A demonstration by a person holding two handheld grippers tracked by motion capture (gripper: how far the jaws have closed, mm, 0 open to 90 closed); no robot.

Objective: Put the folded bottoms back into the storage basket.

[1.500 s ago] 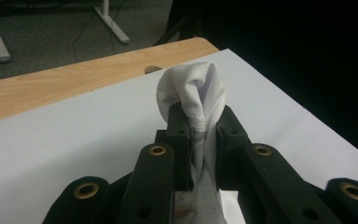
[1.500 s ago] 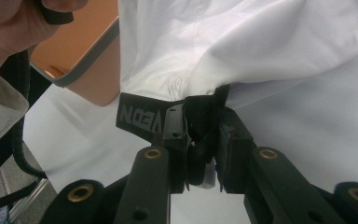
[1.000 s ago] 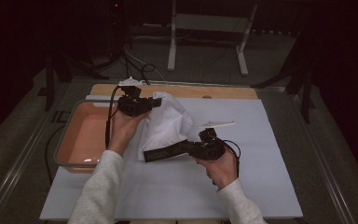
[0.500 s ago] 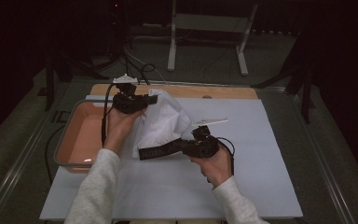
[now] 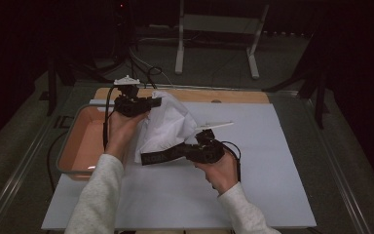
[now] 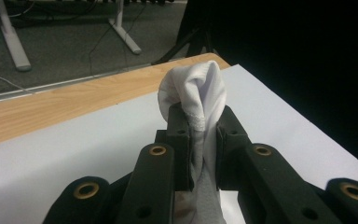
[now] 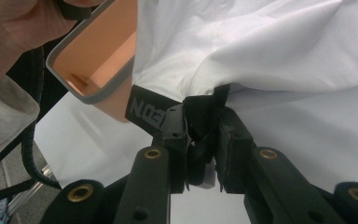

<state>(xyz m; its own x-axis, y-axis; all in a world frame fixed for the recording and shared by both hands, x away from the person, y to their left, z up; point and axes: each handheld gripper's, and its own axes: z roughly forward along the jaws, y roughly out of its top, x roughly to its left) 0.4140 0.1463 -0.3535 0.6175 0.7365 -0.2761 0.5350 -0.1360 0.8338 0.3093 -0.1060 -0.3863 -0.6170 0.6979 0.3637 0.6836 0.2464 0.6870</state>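
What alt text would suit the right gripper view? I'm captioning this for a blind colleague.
Two black jaws close on the black waistband of a white garment that spreads across the upper frame. To the left sit the corner of an orange tray with a grey rim, a hand and a white table surface.

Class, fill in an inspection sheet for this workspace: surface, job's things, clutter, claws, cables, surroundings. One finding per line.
Surface: white mat over a wooden table edge.
Job's things: white garment with a black lettered band, held up between both claws; orange bin with grey rim at the left.
Clutter: nothing seen.
Claws: left claw shut on a white fold; right claw shut on the black band.
Cables: black cable trails from the left claw; loose cables on the floor.
Surroundings: dark room, white stand legs behind the table.
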